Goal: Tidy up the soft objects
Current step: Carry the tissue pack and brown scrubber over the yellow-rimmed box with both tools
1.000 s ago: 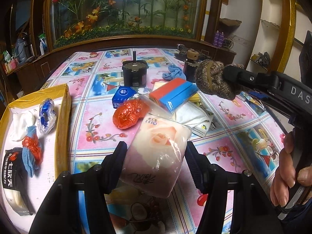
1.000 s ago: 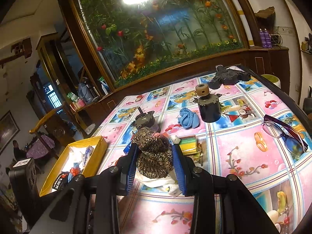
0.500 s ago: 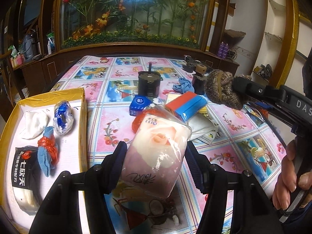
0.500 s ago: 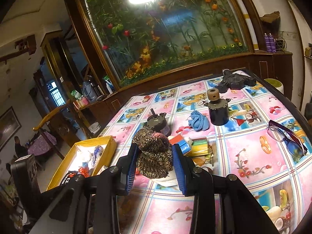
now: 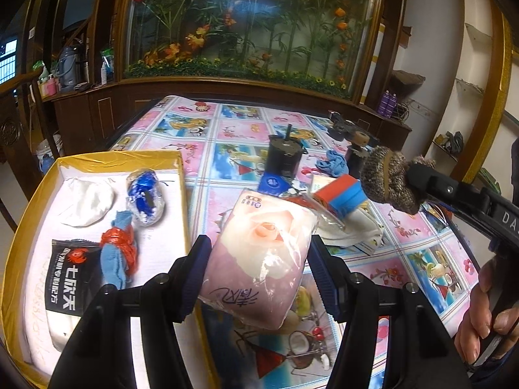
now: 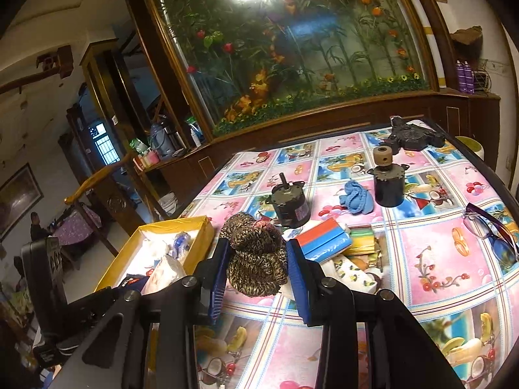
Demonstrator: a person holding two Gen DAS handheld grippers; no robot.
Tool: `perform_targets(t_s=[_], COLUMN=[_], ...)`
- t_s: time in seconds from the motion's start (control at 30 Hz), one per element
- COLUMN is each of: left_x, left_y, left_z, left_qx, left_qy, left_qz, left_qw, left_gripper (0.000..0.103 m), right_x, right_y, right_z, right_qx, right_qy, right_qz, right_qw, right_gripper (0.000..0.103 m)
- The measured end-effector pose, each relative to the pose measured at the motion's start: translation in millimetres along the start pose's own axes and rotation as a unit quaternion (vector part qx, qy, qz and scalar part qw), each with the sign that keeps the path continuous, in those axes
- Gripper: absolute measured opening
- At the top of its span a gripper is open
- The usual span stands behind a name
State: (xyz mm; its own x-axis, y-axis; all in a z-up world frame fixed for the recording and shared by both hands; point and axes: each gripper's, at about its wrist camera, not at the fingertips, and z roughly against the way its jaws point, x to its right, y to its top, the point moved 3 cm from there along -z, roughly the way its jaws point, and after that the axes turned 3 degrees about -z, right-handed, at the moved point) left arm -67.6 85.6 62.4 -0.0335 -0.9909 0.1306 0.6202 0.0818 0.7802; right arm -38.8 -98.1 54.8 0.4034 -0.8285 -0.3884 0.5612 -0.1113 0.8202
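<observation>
My left gripper (image 5: 259, 269) is shut on a pink tissue pack (image 5: 259, 259) with a rose print, held above the table near the right edge of the yellow box (image 5: 185, 194). The box holds a white cloth (image 5: 87, 201), a blue wrapped bundle (image 5: 146, 197), a blue and red cloth (image 5: 118, 253) and a black packet (image 5: 66, 278). My right gripper (image 6: 258, 272) is shut on a brown knitted bundle (image 6: 256, 259), held above the table; it also shows in the left wrist view (image 5: 389, 181). A blue cloth (image 6: 356, 196) lies on the table.
Two black motors (image 6: 288, 206) (image 6: 387, 184), a red and blue block (image 6: 324, 240), a yellow sponge (image 6: 361, 243), white printed cloth (image 5: 353, 227), a small blue box (image 5: 274, 183) and glasses (image 6: 493, 233) lie on the patterned tablecloth (image 6: 438, 259). A dark cabinet (image 5: 227, 97) stands behind.
Both grippers have moved left toward the yellow box, each still holding its object. The tissue pack now sits close to the box's right edge.
</observation>
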Motion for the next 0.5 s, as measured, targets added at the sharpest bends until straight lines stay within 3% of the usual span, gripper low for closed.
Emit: perform_targets(t_s=[0.5], left_x=[-68], left_y=[3], left_z=[16], left_qx=[0.015], left_qy=[0.046], left_qz=[0.055], left_qw=[0.9973], left_gripper=[0.060], right_x=[-54], right_y=[-7], right_z=[-28], right_qx=[-0.036], right_qy=[0.047], right_qz=[0.035], right_qw=[0.998], right_gripper=[0.039])
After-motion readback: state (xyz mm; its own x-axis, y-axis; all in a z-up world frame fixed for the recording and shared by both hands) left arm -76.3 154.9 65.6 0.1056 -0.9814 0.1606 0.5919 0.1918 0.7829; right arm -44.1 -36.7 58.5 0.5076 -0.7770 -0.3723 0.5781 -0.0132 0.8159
